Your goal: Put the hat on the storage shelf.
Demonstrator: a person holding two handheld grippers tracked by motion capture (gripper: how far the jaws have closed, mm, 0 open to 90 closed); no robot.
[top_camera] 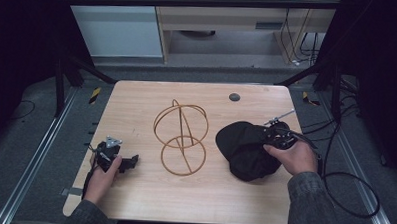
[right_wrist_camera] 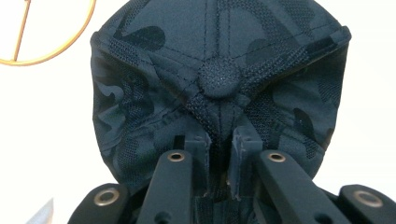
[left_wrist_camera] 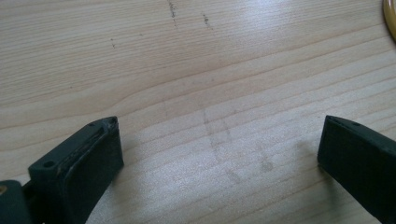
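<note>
Resting at the near left of the table (top_camera: 133, 195), the left hand-held gripper (top_camera: 130, 162) lies low in the person's left hand (top_camera: 101, 181), its jaws set wide apart with only bare wood grain between them in the left gripper view. Its grey three-cornered plate (top_camera: 113, 141) sits on top of its body.

At the near right, the person's right hand (top_camera: 295, 158) holds the right hand-held gripper (top_camera: 265, 137) against a black cap (top_camera: 245, 148) that lies on the table well apart from the left hand-held gripper. In the right gripper view the two jaws stand close together, pinching a fold of the cap's dark camouflage fabric just below the crown button (right_wrist_camera: 218, 78), so this hand-held gripper is clamped on the cap. A black cable (top_camera: 351, 195) trails from it off the table's right edge.

Between the two hands, nearer the middle of the table, stands a gold wire stand (top_camera: 181, 136) made of rings, just beside the cap's left side and not touching it. Farther back, near the far edge, sits a small dark round disc (top_camera: 234, 97).
</note>
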